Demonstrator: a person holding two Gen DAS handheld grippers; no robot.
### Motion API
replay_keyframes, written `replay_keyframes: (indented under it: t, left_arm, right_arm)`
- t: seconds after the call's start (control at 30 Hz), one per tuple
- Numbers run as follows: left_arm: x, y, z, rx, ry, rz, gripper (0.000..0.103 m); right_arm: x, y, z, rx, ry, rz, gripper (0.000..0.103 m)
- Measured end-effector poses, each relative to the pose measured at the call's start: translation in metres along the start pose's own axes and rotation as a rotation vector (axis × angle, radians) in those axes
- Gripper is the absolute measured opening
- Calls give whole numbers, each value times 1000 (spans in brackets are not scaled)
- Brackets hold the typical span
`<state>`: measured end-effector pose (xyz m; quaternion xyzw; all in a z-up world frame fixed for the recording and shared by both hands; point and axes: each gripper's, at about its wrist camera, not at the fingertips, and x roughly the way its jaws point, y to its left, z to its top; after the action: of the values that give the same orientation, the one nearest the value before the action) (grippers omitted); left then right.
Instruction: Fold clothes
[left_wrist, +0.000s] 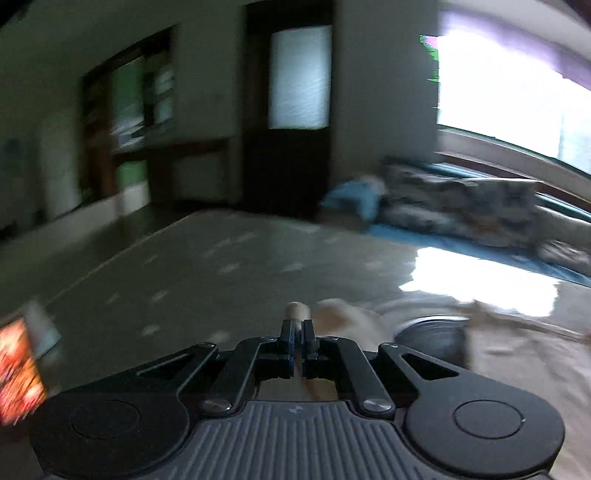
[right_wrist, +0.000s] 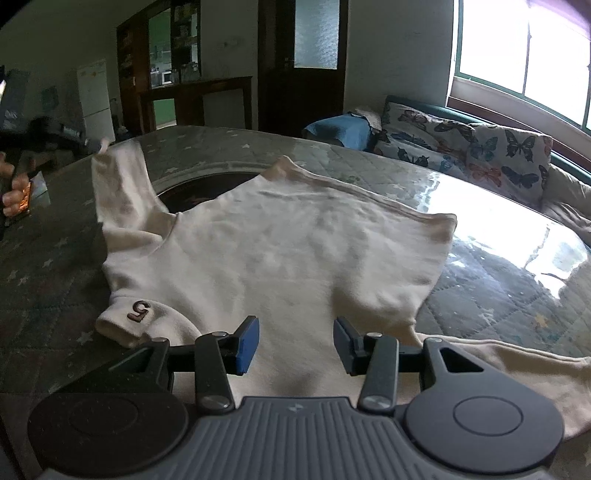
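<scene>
Right wrist view: right gripper (right_wrist: 295, 341) open above cream sweater (right_wrist: 295, 251) on bench (right_wrist: 498, 295). Left gripper (left_wrist: 298, 334) clamps the sleeve cuff (left_wrist: 297, 309); only the right view shows that sleeve lifted.

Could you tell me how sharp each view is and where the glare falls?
Left wrist view: heavily motion-blurred, the left gripper alone crisp, window blown out, glare patch on the table. Right wrist view: mostly sharp, the cream garment clear, its raised sleeve smeared, strong window glare on the table's right side.
</scene>
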<state>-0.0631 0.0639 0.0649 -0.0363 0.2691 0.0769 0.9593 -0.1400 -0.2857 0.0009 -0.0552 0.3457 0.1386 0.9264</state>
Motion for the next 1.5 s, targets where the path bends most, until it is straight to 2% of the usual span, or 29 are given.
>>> replay_keyframes:
  t: [0.13, 0.23, 0.33, 0.5, 0.57, 0.63, 0.67, 0.73, 0.9, 0.97, 1.07, 1.13, 1.17, 1.23, 1.33, 1.43, 1.5]
  left_arm:
    - [26, 17, -8, -47, 80, 39, 3]
    - [36, 15, -10, -34, 99, 47, 3]
    - [42, 11, -11, -17, 107, 54, 3]
    - [42, 10, -12, -18, 109, 58, 3]
    - [40, 10, -12, -19, 102, 58, 4]
    - [38, 10, -12, -21, 96, 59, 4]
    - [36, 11, -12, -25, 91, 58, 4]
    - [30, 14, -12, -36, 80, 53, 4]
    - [10, 22, -21, -22, 0, 59, 4]
    - [17, 29, -24, -30, 50, 69, 4]
    - [28, 43, -24, -92, 126, 33, 5]
    - [32, 47, -21, -101, 143, -4, 10]
    - [33, 46, -19, -83, 143, -9, 21]
    - [39, 38, -17, -18, 143, -28, 33]
    - [52, 24, -19, 83, 157, -43, 34]
    - [63, 15, -25, 151, 160, -19, 33]
    - [68, 12, -25, 179, 148, -23, 28]
  right_arm:
    - [-3, 14, 8, -30, -13, 62, 45]
    - [-2, 35, 14, -74, -5, 173, 45]
    - [1, 63, 14, -172, 13, 252, 45]
    - [12, 98, 4, -312, 24, 270, 41]
    - [16, 101, 2, -317, 25, 253, 35]
    - [18, 101, 2, -307, 22, 237, 12]
    - [16, 98, 4, -287, 23, 246, 7]
    - [8, 93, 7, -250, 36, 280, 6]
    - [-6, 95, -1, -274, 67, 328, 7]
    - [-6, 97, -6, -294, 84, 342, 7]
    - [-9, 95, -3, -296, 92, 357, 8]
    - [-11, 92, 1, -294, 99, 374, 17]
    - [-13, 90, 3, -288, 95, 380, 17]
    - [-18, 86, 9, -267, 82, 397, 18]
    - [-20, 85, 15, -241, 64, 393, 20]
    - [-19, 83, 15, -241, 62, 378, 26]
    - [-17, 83, 12, -247, 72, 365, 27]
